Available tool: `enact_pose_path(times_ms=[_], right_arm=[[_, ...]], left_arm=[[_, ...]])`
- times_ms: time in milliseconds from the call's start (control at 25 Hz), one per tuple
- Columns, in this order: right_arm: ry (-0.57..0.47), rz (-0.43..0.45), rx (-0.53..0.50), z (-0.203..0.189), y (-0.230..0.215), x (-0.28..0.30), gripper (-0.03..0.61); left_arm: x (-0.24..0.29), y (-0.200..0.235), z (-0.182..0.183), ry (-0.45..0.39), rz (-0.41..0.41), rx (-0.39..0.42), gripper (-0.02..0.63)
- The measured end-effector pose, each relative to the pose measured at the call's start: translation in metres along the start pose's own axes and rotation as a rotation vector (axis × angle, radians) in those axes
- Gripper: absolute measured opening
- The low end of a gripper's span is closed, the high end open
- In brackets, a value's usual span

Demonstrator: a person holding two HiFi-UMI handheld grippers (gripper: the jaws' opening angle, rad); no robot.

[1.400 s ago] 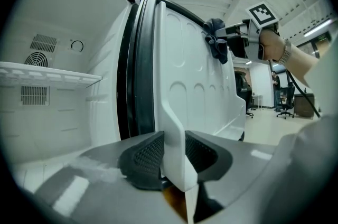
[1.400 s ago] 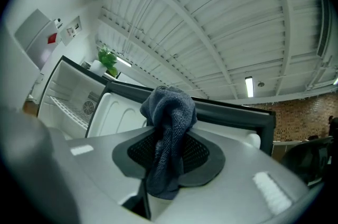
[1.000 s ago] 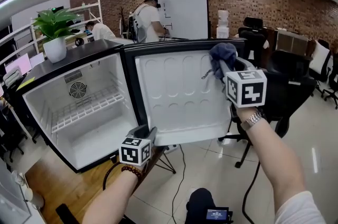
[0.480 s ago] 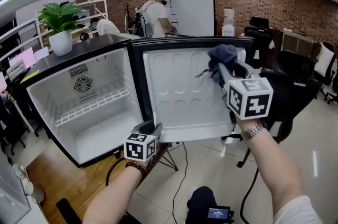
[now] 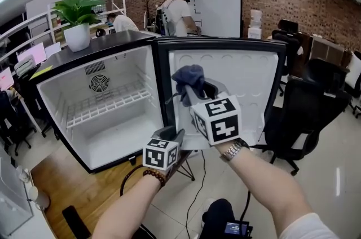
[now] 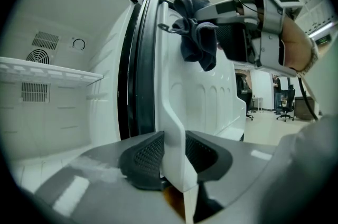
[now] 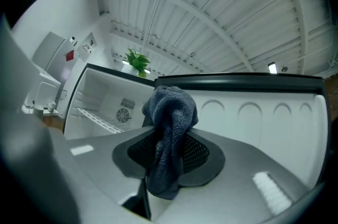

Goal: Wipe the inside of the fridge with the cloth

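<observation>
The small fridge (image 5: 107,131) stands open, white inside, with a wire shelf (image 5: 107,105). Its door (image 5: 251,85) swings out to the right. My left gripper (image 5: 172,133) is shut on the door's bottom edge (image 6: 171,128), which sits between its pads. My right gripper (image 5: 194,88) is shut on a dark blue cloth (image 5: 189,75) and holds it up in front of the door's inner face, near the hinge side. In the right gripper view the cloth (image 7: 169,133) hangs bunched between the jaws, with the fridge cavity (image 7: 105,96) at the left behind it. The left gripper view shows the cloth (image 6: 198,38) above the door.
A potted plant (image 5: 79,21) stands on the fridge's black top. Two people (image 5: 181,9) are at the back near a whiteboard. A black office chair (image 5: 307,108) stands right of the door. A cable (image 5: 200,176) runs over the tiled floor below.
My right gripper has swung left with the cloth, from the door's outer right part to near the hinge. The left gripper has kept its hold on the door's edge.
</observation>
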State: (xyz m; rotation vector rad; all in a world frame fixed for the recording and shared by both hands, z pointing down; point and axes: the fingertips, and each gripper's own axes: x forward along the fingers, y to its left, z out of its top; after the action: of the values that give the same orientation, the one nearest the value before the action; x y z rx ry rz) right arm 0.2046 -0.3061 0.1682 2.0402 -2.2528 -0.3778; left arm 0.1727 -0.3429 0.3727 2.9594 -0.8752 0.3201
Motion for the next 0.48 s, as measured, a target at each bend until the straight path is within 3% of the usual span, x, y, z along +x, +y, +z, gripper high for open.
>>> enact_pose_path(times_ms=[480], right_arm=[[0.043,0.002,-0.004,-0.018,0.018,0.031,0.103]], left_arm=[[0.0,0.0,0.0,-0.01,-0.005,-0.005,0.129]])
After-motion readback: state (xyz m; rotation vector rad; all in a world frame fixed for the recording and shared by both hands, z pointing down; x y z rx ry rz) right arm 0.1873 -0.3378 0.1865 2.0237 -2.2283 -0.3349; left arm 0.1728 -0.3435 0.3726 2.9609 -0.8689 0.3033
